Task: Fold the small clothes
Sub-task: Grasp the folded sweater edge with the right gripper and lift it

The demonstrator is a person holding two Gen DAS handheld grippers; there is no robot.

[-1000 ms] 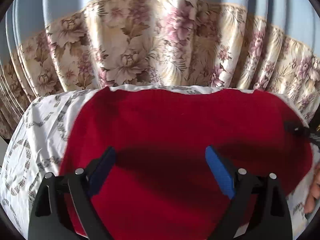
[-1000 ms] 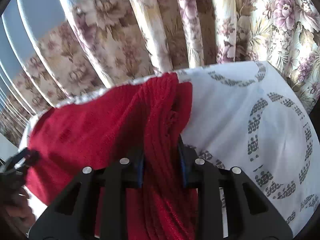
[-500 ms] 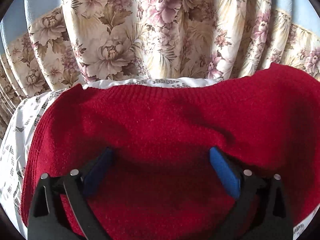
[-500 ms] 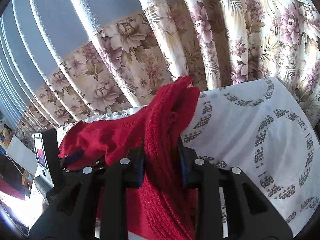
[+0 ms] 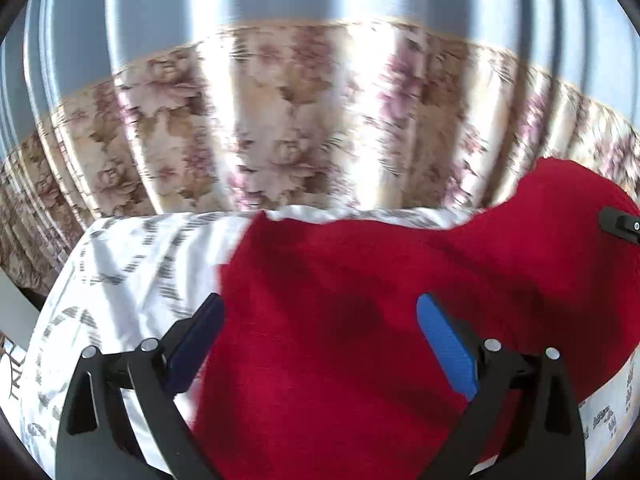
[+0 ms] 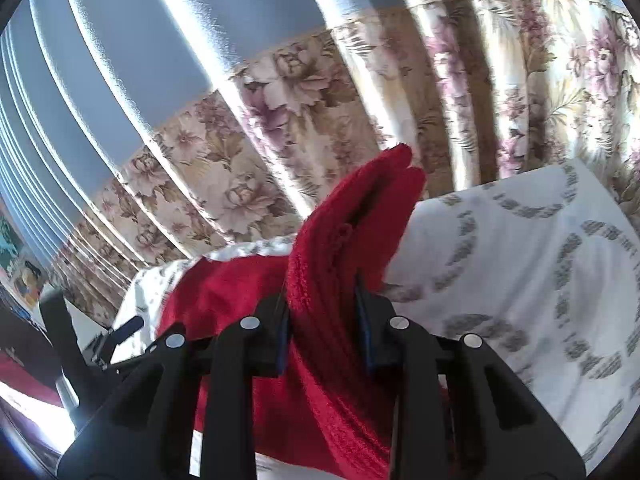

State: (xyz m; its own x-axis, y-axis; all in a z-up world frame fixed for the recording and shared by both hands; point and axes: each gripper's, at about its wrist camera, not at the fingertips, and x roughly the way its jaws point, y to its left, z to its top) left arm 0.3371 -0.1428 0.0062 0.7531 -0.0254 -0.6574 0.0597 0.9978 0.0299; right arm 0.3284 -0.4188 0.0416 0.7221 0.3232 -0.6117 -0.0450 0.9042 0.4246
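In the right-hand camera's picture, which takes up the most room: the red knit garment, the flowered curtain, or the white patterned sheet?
As they look there:
1. Flowered curtain, widest spread.
2. and 3. Red garment and white sheet: too alike to rank, and the garment sits nearest the lens, clamped in the right tongs.

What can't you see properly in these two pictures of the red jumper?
- Left wrist view: the curtain is smeared by motion blur, so its flowers are unclear.
- Left wrist view: most of the right gripper is cut off by the picture's edge.
- Right wrist view: the part of the red jumper in the right gripper's grip is hidden by its fingers.
- Both views: the jumper's whole shape is cut off.
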